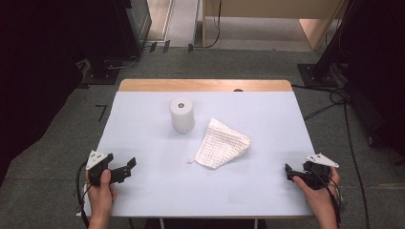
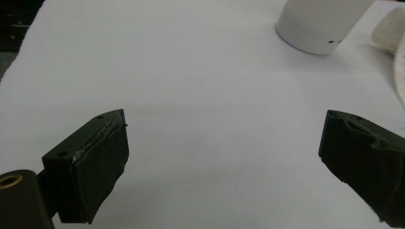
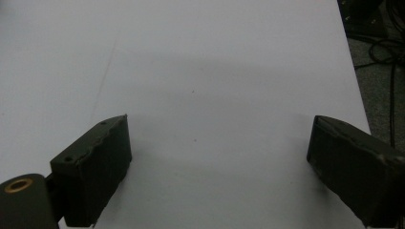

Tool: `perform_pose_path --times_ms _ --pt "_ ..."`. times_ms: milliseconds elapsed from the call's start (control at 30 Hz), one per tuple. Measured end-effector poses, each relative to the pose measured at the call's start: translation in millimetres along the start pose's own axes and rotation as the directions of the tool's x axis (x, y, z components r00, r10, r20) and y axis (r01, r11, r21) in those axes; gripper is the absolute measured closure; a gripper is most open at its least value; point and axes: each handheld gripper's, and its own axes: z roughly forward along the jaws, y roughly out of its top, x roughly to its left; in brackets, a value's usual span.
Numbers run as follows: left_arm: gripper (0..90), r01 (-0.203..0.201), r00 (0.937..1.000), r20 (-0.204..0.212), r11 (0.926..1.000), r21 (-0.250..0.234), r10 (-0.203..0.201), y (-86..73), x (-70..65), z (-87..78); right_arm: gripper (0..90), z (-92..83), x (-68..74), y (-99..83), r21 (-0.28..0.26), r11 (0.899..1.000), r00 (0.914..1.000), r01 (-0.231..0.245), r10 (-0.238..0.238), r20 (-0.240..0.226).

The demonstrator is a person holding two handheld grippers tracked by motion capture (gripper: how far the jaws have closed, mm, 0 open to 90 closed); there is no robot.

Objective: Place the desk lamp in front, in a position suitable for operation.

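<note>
- The high view looks forward and down from above the person's side, taking in the whole table, the floor around it and both hands at the bottom corners.
- The left gripper view rides low over the tabletop, looking along its own wide-set jaws toward the cylinder and the cloth at its upper right, both fairly near.
- The right gripper view also sits low and close to the tabletop, facing along its wide-set jaws across bare white surface, with the table's edge and floor cables at the right.
- The high view and the left gripper view share the cylinder and cloth; all three share the white tabletop.
</note>
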Motion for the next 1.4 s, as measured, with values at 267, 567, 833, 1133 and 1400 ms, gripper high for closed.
perform_pose_path --times_ms 267,567,833,1133,1400 --pt "0.0 0.029 0.9991 0.034 0.9917 -0.125 -0.025 12.5 -4.0 -15.7 10.9 -16.4 16.3 16.3 -0.086 0.996 0.9996 0.005 -0.007 -0.027" --pt "1.8 0.010 0.9998 -0.014 0.9939 -0.110 -0.011 26.5 -20.9 1.2 5.2 -37.5 44.5 50.5 -0.126 0.992 0.9855 0.003 -0.025 -0.168" --pt "6.6 -0.001 0.9991 0.041 0.9931 -0.117 0.005 68.1 -51.0 16.5 5.0 -45.0 81.3 79.4 -0.236 0.971 0.9730 0.047 -0.098 -0.209" --pt "2.1 -0.020 0.9980 0.058 0.9976 -0.066 0.024 66.3 -46.3 41.8 5.6 -37.3 119.7 103.3 -0.255 0.960 0.9475 0.117 -0.185 -0.261" --pt "2.1 -0.004 0.9980 0.063 0.9994 -0.035 0.006 60.4 -38.0 41.9 6.7 -15.9 173.6 117.2 -0.260 0.934 0.9114 0.244 -0.312 -0.268"
